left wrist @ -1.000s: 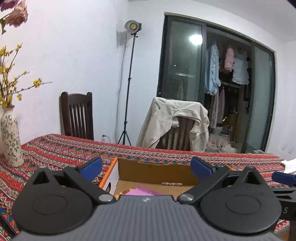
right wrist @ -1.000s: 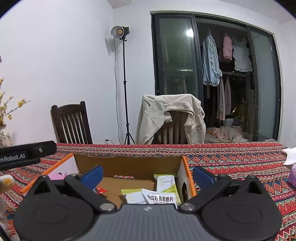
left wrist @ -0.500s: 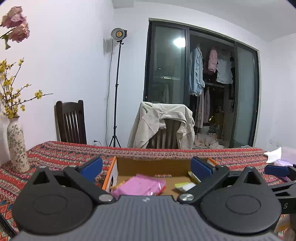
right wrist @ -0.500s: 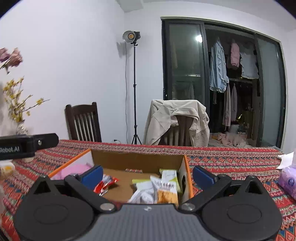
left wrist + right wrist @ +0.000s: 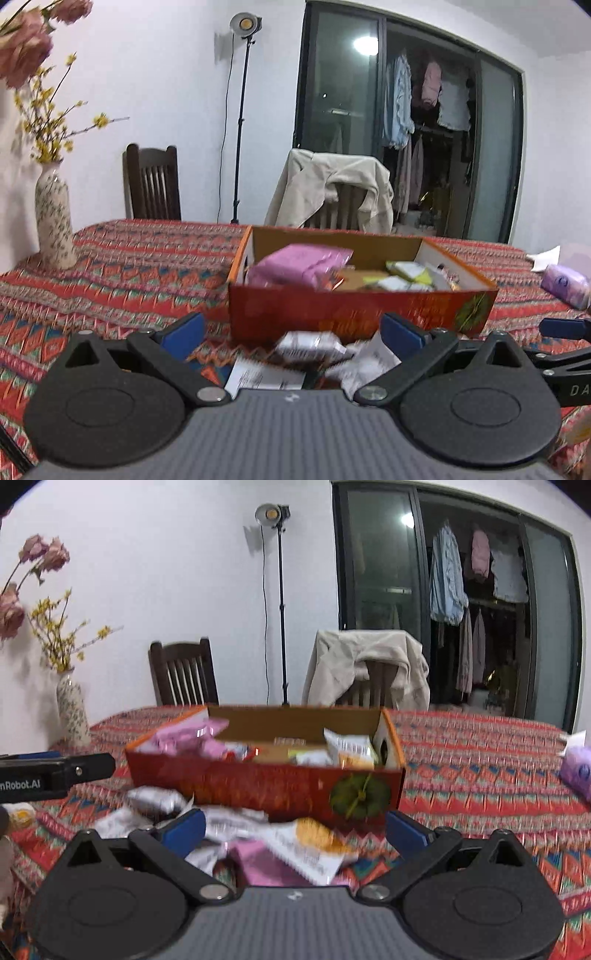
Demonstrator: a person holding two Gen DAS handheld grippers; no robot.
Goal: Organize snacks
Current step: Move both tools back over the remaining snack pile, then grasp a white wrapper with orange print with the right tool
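Note:
An orange cardboard box [image 5: 354, 314] [image 5: 258, 786] sits on the patterned tablecloth, holding a pink packet [image 5: 299, 264] [image 5: 184, 736] and several green and white snack packets [image 5: 410, 275] [image 5: 347, 747]. Loose packets lie in front of it: silver and white ones [image 5: 310, 341] [image 5: 155, 799], a white-and-orange one [image 5: 306, 843] and a pink one [image 5: 258, 866]. My left gripper [image 5: 291, 332] is open above the loose packets, holding nothing. My right gripper [image 5: 293, 827] is open over the pile too, empty.
A flowered vase [image 5: 53, 218] [image 5: 74, 709] stands at the table's left. A purple tissue pack [image 5: 565, 286] [image 5: 578, 771] lies at the right. Two chairs [image 5: 183, 675], one with a beige jacket [image 5: 332, 192], and a lamp stand [image 5: 282, 602] stand behind the table.
Both grippers have pulled back from over the box toward the table's near side, and both views tilted down. The box front and the loose packets before it now show.

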